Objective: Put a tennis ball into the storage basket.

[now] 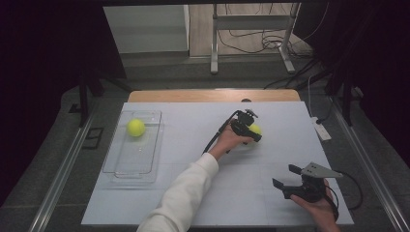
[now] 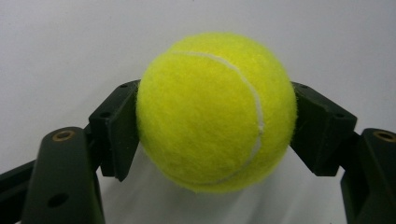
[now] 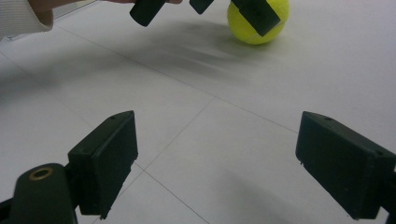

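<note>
1. A table [image 1: 193, 203] covered with a pale sheet fills the high view. A person's arms come in from the near edge, each hand carrying a two-jaw gripper.
2. A clear plastic tray [image 1: 124, 166] lies on the left part of the table. One yellow tennis ball [image 1: 136, 127] already rests inside it, near its far end. Judging by that, about half the work looks done.
3. A second tennis ball [image 2: 217, 112] sits on the table right of centre, well apart from the tray. It has not yet been lifted, as far as the pictures show; the right gripper view shows it resting on the surface.
4. The left gripper [image 1: 247, 129], held by a hand in a white sleeve, reaches across to this second ball. In the left gripper view its two black jaws press against the ball's sides, so it is clamped onto the ball.
5. The right gripper [image 1: 286, 176] rests near the table's front right corner, jaws spread wide with nothing between them.
6. What seems left: lifting the second ball, carrying it leftward and setting it in the tray.
</note>
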{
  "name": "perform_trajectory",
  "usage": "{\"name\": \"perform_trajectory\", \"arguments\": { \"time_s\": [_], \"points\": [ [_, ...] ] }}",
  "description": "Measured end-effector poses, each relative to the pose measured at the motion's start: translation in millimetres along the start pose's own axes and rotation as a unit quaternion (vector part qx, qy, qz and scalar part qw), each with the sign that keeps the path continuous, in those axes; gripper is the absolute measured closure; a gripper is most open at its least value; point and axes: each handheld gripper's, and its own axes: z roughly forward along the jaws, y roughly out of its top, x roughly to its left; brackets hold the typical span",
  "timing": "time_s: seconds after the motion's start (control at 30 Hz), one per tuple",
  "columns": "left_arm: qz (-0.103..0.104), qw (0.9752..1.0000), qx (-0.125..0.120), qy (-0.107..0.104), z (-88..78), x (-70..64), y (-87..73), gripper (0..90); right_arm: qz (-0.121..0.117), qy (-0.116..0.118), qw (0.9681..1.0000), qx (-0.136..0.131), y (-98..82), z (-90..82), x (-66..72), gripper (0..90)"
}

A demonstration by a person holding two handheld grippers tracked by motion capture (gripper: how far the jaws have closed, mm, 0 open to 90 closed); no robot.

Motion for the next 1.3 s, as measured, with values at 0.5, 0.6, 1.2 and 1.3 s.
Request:
{"name": "perform_trajectory", "arguments": {
  "time_s": [0.5,0.6,1.2,1.3],
  "points": [
    [0.014,0.9997,-0.017,-0.01,-16.6,-4.1,0.6,26.8,0.0,0.0,1.0,0.0,-0.1,0.0,-0.5,13.4],
    [0.016,0.9995,-0.024,-0.015,-21.8,-4.9,-0.7,26.8,0.0,0.0,1.0,0.0,-0.1,0.1,-0.4,13.4],
    [0.02,0.9987,-0.044,-0.016,-45.8,-1.9,-15.1,26.8,0.001,-0.002,1.0,0.003,-0.3,1.5,-0.4,13.4],
    [0.021,0.9985,-0.048,-0.016,-50.7,-1.6,-18.3,26.8,0.0,-0.003,1.0,0.003,-0.2,1.6,0.1,13.4]
  ]
}}
